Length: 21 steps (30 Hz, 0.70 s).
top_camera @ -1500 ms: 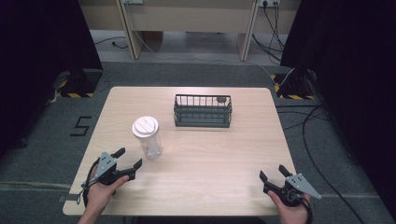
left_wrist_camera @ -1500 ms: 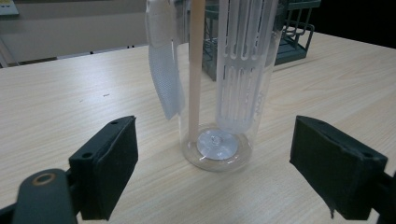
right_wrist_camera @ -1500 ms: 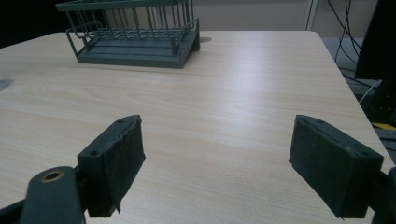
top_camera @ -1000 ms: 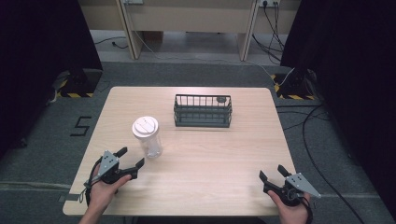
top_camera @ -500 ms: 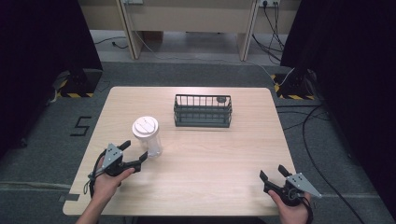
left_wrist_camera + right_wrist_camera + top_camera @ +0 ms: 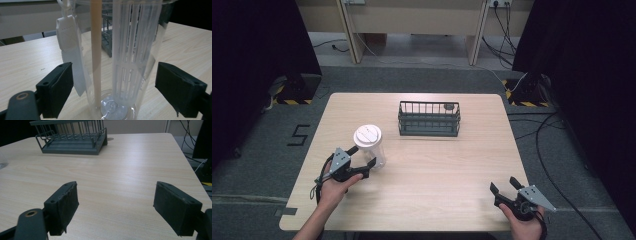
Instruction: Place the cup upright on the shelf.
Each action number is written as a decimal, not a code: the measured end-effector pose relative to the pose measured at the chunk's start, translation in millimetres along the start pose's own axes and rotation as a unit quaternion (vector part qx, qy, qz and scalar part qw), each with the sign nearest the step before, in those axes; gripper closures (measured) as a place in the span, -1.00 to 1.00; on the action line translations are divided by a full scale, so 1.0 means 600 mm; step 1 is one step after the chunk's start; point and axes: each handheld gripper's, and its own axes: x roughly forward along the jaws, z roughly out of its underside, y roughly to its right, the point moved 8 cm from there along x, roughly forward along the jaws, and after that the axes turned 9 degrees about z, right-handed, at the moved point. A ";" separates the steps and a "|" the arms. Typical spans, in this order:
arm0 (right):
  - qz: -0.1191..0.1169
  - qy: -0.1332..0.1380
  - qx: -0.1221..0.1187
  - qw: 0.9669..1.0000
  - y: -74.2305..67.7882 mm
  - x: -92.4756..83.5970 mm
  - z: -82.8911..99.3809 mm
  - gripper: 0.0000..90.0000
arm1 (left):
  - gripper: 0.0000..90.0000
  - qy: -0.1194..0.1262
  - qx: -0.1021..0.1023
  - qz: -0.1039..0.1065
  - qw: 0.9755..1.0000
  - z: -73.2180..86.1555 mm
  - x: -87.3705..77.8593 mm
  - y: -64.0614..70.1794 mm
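Left tongs (image 6: 364, 156) now astride clear ribbed bottle (image 6: 371, 146)

Landmark: cup (image 6: 370, 145), upright on the table (image 6: 442, 175).
Around cup: left gripper (image 6: 362, 157) straddles it, jaws wide, a gap on each side.
Behind-right of cup: basket (image 6: 429, 119) blocks that way; a bare strip lies between them.
Right of cup: broad bare wood out to the right gripper (image 6: 507, 189).
Left of cup: bare wood to the table edge.
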 end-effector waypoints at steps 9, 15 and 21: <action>-0.001 0.000 -0.001 1.000 0.000 0.000 0.000 -0.55 | -0.68 0.000 0.009 0.008 1.000 -0.007 0.022 -0.001; -0.001 0.000 -0.002 1.000 0.000 0.000 0.000 -0.55 | -0.69 0.000 0.009 0.008 1.000 -0.010 0.036 0.000; -0.002 -0.002 -0.003 1.000 0.000 0.001 0.000 -0.55 | -0.68 0.000 0.011 0.009 1.000 -0.011 0.048 -0.003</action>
